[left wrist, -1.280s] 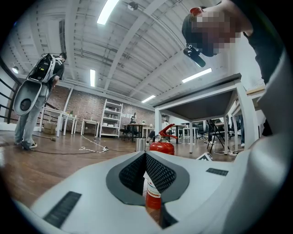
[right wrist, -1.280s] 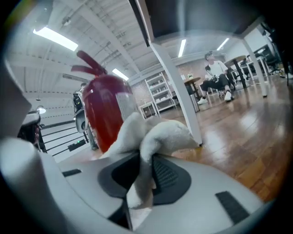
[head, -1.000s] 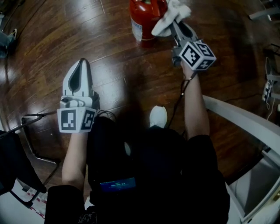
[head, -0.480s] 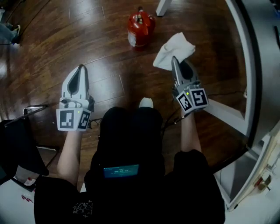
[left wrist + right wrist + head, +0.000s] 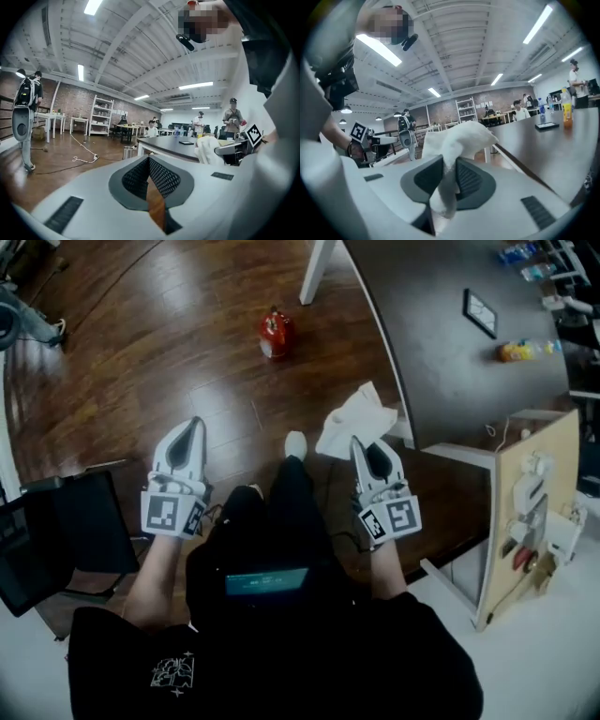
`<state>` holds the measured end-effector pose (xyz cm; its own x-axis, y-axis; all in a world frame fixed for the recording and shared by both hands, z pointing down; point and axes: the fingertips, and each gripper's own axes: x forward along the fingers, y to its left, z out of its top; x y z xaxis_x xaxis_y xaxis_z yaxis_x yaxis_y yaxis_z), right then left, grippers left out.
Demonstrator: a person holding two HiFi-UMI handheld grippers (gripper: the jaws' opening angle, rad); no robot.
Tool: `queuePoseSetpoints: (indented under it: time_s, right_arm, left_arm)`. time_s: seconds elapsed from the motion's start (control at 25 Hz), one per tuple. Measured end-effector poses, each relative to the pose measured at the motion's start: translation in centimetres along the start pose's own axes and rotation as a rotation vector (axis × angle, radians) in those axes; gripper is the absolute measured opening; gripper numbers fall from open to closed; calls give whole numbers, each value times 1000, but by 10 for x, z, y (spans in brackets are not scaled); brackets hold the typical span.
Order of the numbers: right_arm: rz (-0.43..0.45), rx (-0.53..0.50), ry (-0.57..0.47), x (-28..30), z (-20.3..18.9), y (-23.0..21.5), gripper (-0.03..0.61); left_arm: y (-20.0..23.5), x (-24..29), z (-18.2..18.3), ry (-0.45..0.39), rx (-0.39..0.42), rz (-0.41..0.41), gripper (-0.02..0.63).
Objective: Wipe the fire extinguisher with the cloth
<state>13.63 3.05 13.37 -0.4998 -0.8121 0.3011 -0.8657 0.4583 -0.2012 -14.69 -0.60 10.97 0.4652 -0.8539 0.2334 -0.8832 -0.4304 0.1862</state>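
Right tool (image 5: 364,442) grips the white cloth (image 5: 352,413); left tool (image 5: 192,421) is closed, empty. The fire extinguisher (image 5: 275,334) stands on the floor (image 5: 169,324), well apart; wiping likely means bringing the cloth to it.

A white cloth (image 5: 352,414) is seen between the dark grey fingers (image 5: 471,180) of the pale grey right gripper (image 5: 362,442). Dark grey, cross-hatched pads are shown inside the pale grey left gripper (image 5: 194,423). Black-and-white square markers (image 5: 163,513) are carried on both grippers. Beyond the fingers, a red fire extinguisher (image 5: 275,332) is seen on a dark brown plank floor (image 5: 169,352).
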Motion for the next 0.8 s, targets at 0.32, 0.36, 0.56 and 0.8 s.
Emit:
queuePoseSetpoints:
  time_s: [0.32,0.36,0.56,0.8]
  right_arm:
    - [-19,13,-90,-87,114,113,86]
    - [-23,7,-103,-92,121,119,84]
    - [-34,34,-131,-108,127,131,86]
    - [37,27,-136,-103,131,142,86]
  left_arm:
    - [-67,-87,115,-68,22,-128,2]
    - [-70,-92,120,-79,30,-134,2]
    - [-87,-103,122,-72,70,-126,2]
    - [-116,-108,135,-97,14,-91,2]
